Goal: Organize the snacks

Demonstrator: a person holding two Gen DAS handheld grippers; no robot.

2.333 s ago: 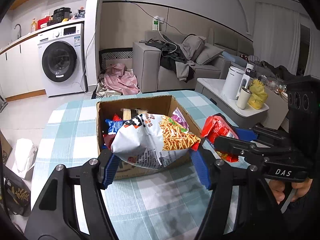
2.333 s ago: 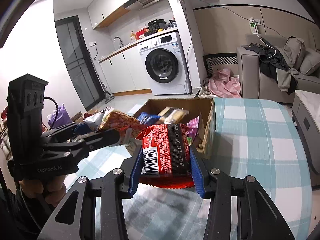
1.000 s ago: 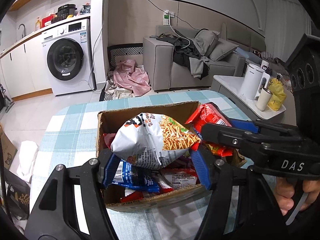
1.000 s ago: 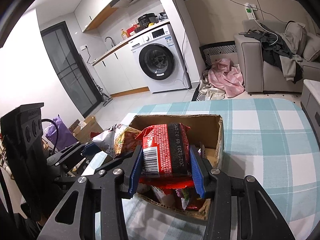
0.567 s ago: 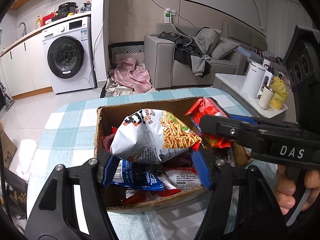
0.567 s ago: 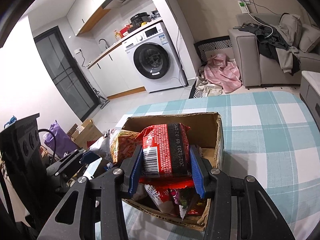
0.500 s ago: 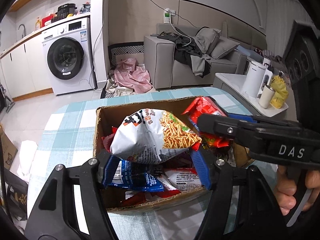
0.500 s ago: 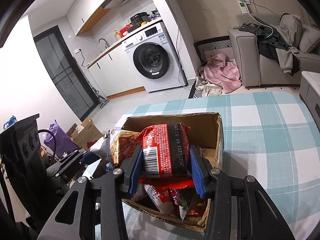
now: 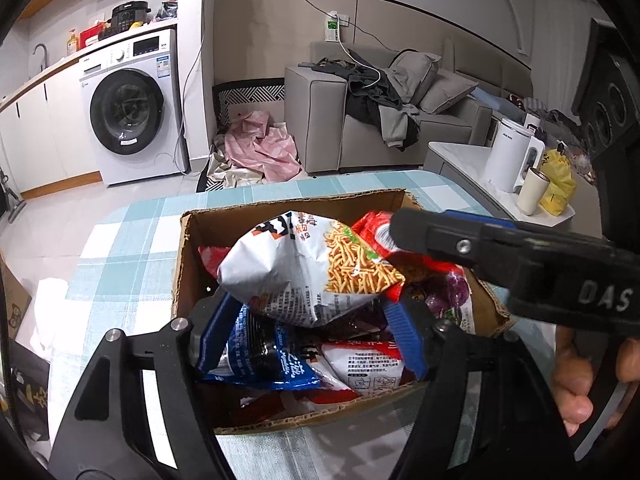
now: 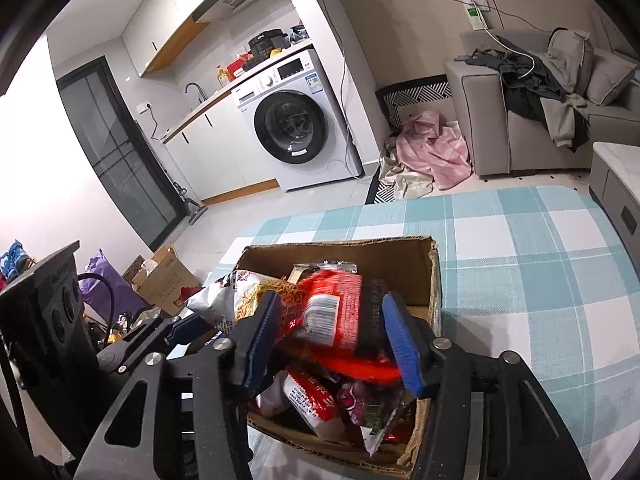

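I find the box (image 9: 280,216) already mostly filled, my left claw (image 9: 312,320) pinching the white bag (image 9: 304,272) above its centre, my right claw (image 10: 336,340) spread, the red pack (image 10: 340,316) blurred between its fingers at 3 o'clock of the bag; both drops remain.

Both claws, left (image 9: 308,332) and right (image 10: 340,340), are matte black with blue pads and silver screws; "DAS" marks the right; bare skin lower right.
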